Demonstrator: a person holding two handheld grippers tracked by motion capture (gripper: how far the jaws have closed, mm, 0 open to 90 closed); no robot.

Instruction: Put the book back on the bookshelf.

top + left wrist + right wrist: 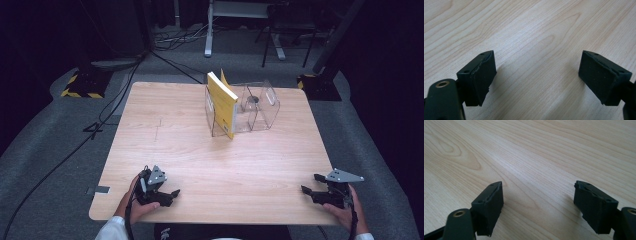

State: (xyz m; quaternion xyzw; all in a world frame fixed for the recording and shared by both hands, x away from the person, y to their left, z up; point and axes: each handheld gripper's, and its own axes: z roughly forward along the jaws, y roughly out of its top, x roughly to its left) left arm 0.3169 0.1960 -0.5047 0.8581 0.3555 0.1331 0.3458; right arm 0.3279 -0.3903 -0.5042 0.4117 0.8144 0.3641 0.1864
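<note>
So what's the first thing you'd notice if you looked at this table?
The bright yellow book jumps out: it stands upright in a clear plastic rack at the far middle of the wooden table. Next come the two black grippers at the near edge, the left gripper and the right gripper, both with jaws open over bare wood, holding nothing.

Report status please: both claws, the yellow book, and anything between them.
Left claw open, empty, near table edge. Right claw open, empty. Yellow paperback book upright in clear plastic rack, far side. Bare wooden table between, nothing blocking.
</note>
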